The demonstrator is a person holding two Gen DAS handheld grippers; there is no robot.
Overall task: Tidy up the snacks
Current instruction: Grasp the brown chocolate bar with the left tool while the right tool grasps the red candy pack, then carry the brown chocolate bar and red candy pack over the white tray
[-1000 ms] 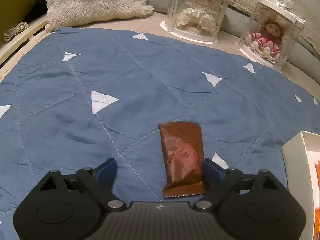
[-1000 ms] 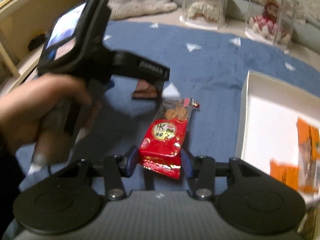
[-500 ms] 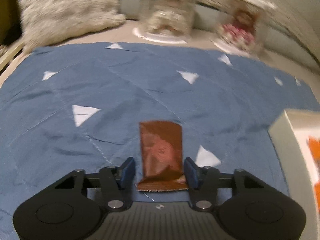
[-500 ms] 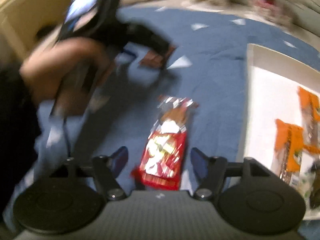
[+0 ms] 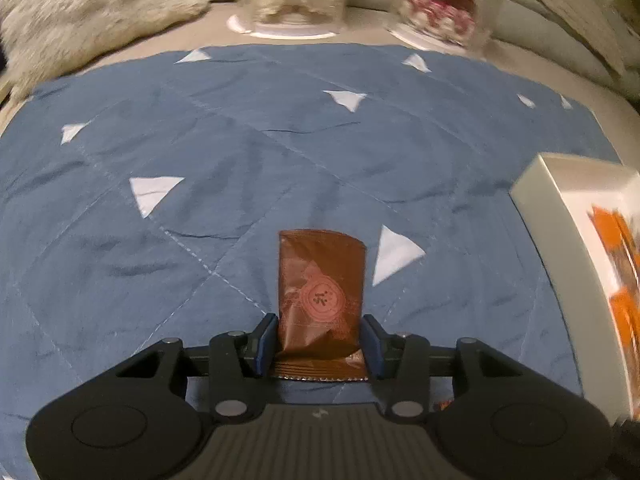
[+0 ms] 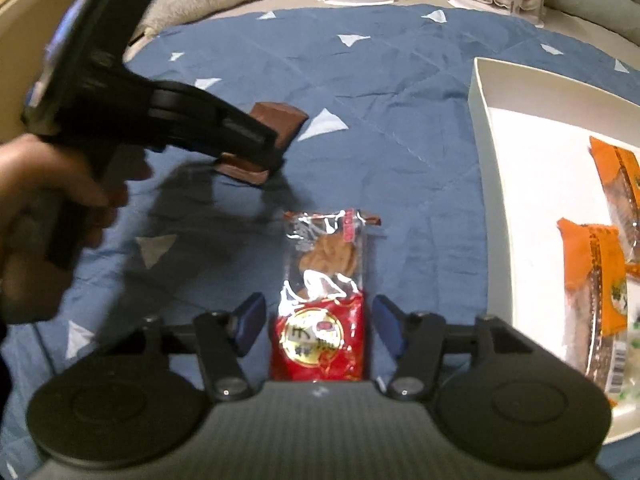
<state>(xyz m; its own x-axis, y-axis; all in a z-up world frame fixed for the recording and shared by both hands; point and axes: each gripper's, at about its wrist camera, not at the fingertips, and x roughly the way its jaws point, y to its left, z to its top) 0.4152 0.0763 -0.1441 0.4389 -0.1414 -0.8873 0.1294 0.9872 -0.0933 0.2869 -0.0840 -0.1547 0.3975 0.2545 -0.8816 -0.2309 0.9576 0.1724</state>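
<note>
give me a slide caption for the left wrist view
Left gripper shut on a brown foil snack packet above the blue quilted mat.

Your left hand-held gripper [image 5: 319,346] tilts steeply down, pads pinching the brown packet [image 5: 320,300]. Your right hand-held gripper [image 6: 318,326] has just been closing, pads not yet touching the red packet [image 6: 320,320] between them.

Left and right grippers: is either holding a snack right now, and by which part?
Left gripper pinches the brown packet by its near end. Right gripper has been closing around the red snack pack without touching it.
</note>
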